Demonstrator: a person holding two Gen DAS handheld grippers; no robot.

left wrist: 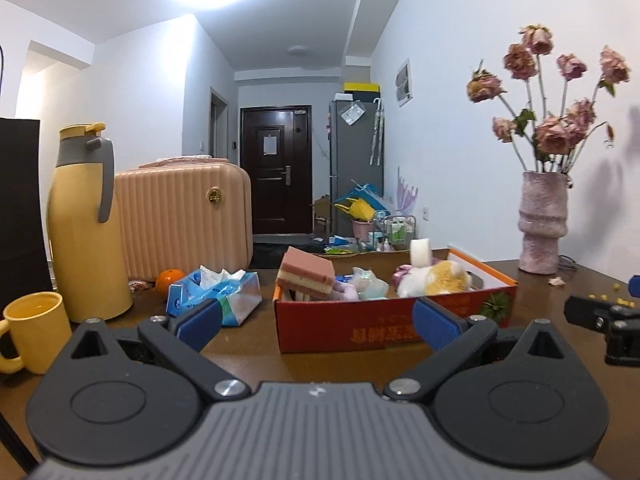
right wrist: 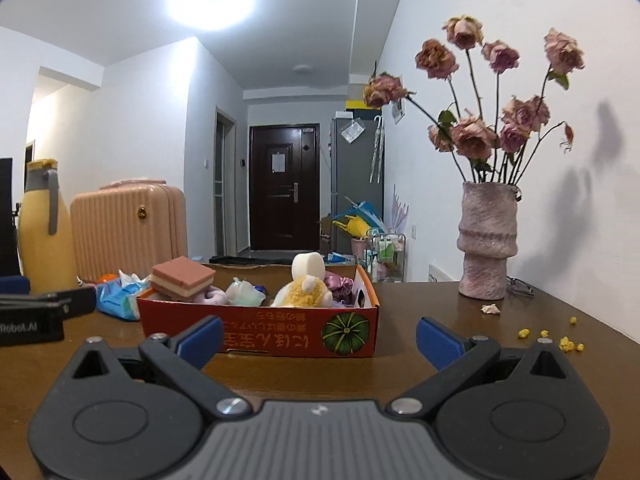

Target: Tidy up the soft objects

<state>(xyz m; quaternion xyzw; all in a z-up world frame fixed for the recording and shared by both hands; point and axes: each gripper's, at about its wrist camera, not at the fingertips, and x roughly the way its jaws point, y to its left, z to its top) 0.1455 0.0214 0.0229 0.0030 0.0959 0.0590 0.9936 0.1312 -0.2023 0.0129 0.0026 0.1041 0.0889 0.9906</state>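
A brown wooden table (right wrist: 420,308) holds a red cardboard box (right wrist: 280,330) with a pumpkin picture. Inside sit a pink layered sponge (right wrist: 182,278), a yellow fluffy toy (right wrist: 304,292) and a white foam roll (right wrist: 308,266). The left gripper (left wrist: 316,322) and right gripper (right wrist: 318,334) are wide open, holding nothing, near the box.

A shallow red cardboard box (right wrist: 256,330) with a pumpkin print on its near wall sits on the brown surface (right wrist: 440,312), back from the near edge. Inside it, a pink-and-cream layered sponge (right wrist: 182,280) leans tilted on the left rim. Beside it lie a pink plush piece (right wrist: 212,295) and a pale green soft toy (right wrist: 244,295). A yellow-and-white plush (right wrist: 306,294) sits mid-box with a white foam roll (right wrist: 307,265) upright behind it, and purple satin fabric (right wrist: 338,282) lies to the right.
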